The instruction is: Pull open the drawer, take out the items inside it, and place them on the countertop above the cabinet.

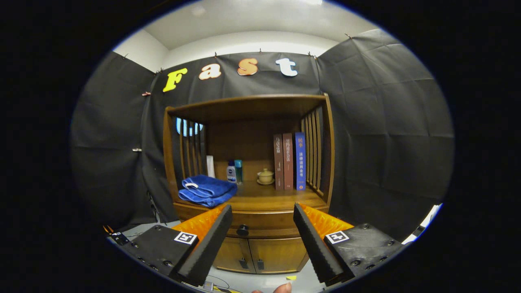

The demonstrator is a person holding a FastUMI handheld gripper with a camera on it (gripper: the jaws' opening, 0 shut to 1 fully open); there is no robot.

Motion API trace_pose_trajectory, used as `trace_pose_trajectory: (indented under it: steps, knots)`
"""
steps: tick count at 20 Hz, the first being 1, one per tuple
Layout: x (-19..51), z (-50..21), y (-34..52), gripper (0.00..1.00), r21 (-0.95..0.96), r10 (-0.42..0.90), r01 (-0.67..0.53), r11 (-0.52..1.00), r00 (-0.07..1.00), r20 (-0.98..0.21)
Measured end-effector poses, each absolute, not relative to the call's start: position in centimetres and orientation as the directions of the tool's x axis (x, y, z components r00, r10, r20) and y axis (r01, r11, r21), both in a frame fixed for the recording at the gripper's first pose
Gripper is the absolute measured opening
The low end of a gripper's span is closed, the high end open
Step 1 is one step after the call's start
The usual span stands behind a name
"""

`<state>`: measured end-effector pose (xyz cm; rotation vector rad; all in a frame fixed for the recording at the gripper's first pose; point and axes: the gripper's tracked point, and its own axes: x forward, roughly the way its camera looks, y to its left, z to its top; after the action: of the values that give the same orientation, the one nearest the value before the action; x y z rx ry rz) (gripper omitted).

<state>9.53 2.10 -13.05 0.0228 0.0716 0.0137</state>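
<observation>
1. I'm looking into a booth hung with black cloth, where a wooden cabinet [248, 179] is standing against the back wall with an open shelf on top that serves as its countertop [268, 200].
2. I'm holding the gripper [262, 217] level and well back from the cabinet, fingers spread wide with nothing between them; I judge that spacing suits lining up on the pull before closing in.
3. The drawer [264, 228] is sitting shut just under the countertop's front edge, and its dark knob [242, 230] is showing in the gap between the fingers, nearer the left one. Whatever is inside is hidden from me.
4. A folded blue towel [207, 190] is lying at the countertop's front left corner; two small bottles [235, 171] and a lidded cup [265, 176] are standing toward the back edge, and three books [289, 161] are upright by the right slatted side.
5. That is leaving the front middle and right bare, which I judge the natural landing spot for the drawer's items.
6. Two lower doors [260, 254] are closed beneath the drawer.
</observation>
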Motion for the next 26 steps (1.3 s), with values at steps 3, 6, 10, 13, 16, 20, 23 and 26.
trace_pose_trajectory:
  steps: [3,6,10,13,16,20,23,26]
  knots:
    - [12.9,-17.4,2.6,0.99,0.030,0.021,-0.017,0.999,0.990,-0.141]
    - [15.9,-20.5,4.3,0.99,0.065,0.053,-0.042,0.997,0.983,-0.177]
    - [19.2,-25.5,7.1,0.99,0.072,0.076,-0.061,0.996,0.967,-0.241]
    - [21.6,-29.2,8.2,0.99,0.062,0.068,-0.052,0.997,0.950,-0.305]
    - [23.7,-31.8,9.0,0.97,0.060,0.062,-0.044,0.997,0.938,-0.342]
    - [25.6,-34.3,9.3,0.72,0.063,0.045,-0.023,0.998,0.922,-0.386]
    - [25.6,-34.8,9.6,0.59,0.080,0.048,-0.017,0.997,0.915,-0.401]
    - [26.0,-34.9,9.6,0.54,0.072,0.030,-0.002,0.997,0.919,-0.392]
